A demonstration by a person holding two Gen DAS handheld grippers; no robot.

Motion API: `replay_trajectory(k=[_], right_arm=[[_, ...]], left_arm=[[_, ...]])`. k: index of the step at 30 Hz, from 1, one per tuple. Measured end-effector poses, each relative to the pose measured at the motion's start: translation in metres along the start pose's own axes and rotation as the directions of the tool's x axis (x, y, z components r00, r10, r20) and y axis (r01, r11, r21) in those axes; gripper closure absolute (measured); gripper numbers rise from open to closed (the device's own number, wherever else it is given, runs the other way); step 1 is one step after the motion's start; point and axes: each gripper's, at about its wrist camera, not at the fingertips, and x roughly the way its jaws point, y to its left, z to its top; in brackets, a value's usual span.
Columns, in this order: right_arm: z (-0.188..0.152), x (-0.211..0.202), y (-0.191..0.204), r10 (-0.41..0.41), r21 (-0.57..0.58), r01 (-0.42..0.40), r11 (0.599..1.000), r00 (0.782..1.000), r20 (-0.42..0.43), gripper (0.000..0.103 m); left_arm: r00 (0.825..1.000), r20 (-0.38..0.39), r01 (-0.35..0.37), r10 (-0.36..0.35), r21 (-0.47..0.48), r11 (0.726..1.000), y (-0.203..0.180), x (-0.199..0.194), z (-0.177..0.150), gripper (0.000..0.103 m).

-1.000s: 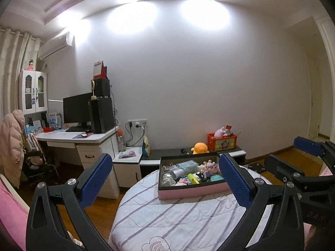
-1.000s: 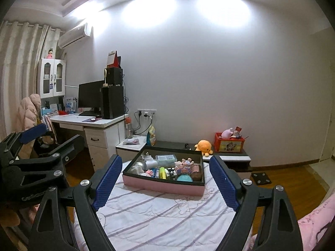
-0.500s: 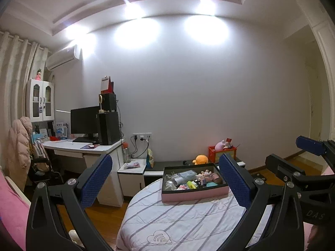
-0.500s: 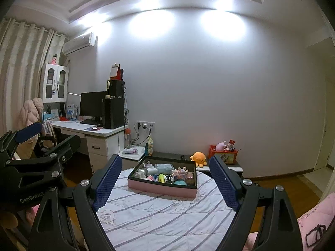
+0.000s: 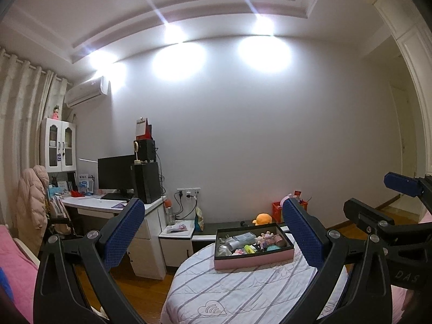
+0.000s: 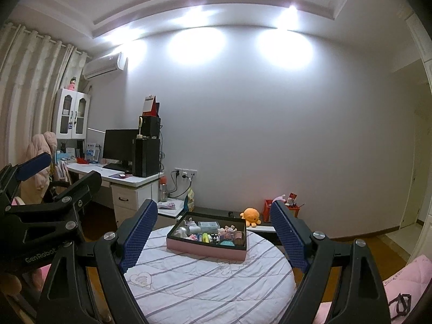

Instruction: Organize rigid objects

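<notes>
Surface: round bed (image 6: pixel 210 283) under a white quilt with grey stripes.
On it: pink-walled box (image 6: pixel 206 251) of small items, toward the 12 o'clock edge.
Quilt mark: heart emblem (image 6: pixel 140 279), 8 o'clock of the box.

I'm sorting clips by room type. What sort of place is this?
Likely a bedroom with a study corner: a round striped bed holding a pink tray, a computer desk, and a wall air conditioner.

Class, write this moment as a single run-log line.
left gripper: open, empty | right gripper: open, empty | pink-sided tray of small items: on striped round table, untouched
</notes>
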Motion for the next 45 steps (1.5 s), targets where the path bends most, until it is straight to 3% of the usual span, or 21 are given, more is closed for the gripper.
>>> replay_trajectory(k=[45], right_arm=[[0.0005,0.0022,0.0010,-0.006,-0.008,0.006,1.000,1.000,0.002,0.016]], left_arm=[[1.000,-0.001,-0.012,0.012,0.002,1.000,0.0002,-0.0008,0.0000,0.000]])
